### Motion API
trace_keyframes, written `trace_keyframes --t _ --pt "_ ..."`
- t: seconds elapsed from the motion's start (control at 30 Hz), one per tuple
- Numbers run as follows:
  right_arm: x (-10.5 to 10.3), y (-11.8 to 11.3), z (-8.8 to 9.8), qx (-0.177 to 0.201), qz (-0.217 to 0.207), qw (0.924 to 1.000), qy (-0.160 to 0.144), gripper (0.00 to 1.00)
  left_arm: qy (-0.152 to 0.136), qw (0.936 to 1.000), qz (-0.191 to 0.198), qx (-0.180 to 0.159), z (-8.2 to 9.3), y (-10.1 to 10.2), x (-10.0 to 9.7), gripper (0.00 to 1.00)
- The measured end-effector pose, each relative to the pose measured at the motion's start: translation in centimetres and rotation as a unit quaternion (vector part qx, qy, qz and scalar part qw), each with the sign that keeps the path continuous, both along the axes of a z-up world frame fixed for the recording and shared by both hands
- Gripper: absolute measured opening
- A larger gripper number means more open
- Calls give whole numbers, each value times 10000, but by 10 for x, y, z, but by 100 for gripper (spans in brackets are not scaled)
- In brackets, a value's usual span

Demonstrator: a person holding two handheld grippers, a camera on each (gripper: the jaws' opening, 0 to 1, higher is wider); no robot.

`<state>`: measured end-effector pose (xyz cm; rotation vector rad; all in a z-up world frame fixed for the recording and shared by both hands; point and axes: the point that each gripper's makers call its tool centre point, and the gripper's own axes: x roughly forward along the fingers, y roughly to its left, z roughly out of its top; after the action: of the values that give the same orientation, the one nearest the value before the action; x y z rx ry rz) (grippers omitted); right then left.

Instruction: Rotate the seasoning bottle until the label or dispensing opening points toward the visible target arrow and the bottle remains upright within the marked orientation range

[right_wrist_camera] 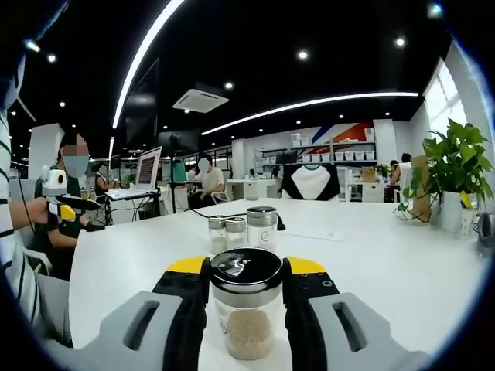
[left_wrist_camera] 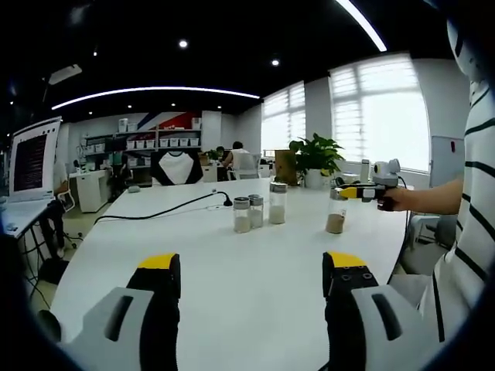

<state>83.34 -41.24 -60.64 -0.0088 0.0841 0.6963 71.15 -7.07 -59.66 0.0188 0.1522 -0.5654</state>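
the right gripper (right_wrist_camera: 246, 297) is clamping its yellow-tipped jaws on the seasoning bottle (right_wrist_camera: 247, 309), which is standing upright on the white table (right_wrist_camera: 387, 263) near the person's edge, its dark lid on and pale seasoning sitting in its bottom. the left gripper (left_wrist_camera: 251, 290) is hovering over the table with its jaws apart and holding nothing, while three other jars (left_wrist_camera: 257, 210) are standing close together nearer the table's middle, beside a black cable (left_wrist_camera: 162, 209)

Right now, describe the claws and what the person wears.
The left claw and right claw each have grey bodies with slotted cut-outs, black inner jaw faces and yellow tips. The person's sleeve is white with dark horizontal stripes.
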Motion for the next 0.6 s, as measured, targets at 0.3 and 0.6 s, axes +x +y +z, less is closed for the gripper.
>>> trace_keyframes --t 0.3,0.6 --pt "-3 4 0 -29 598 9982 67 36 -15 10000 -16 13 1 -1 -1 79" --pt "-7 7 -1 45 1195 9926 204 36 -12 10000 -1 -2 1 -1 -3 79"
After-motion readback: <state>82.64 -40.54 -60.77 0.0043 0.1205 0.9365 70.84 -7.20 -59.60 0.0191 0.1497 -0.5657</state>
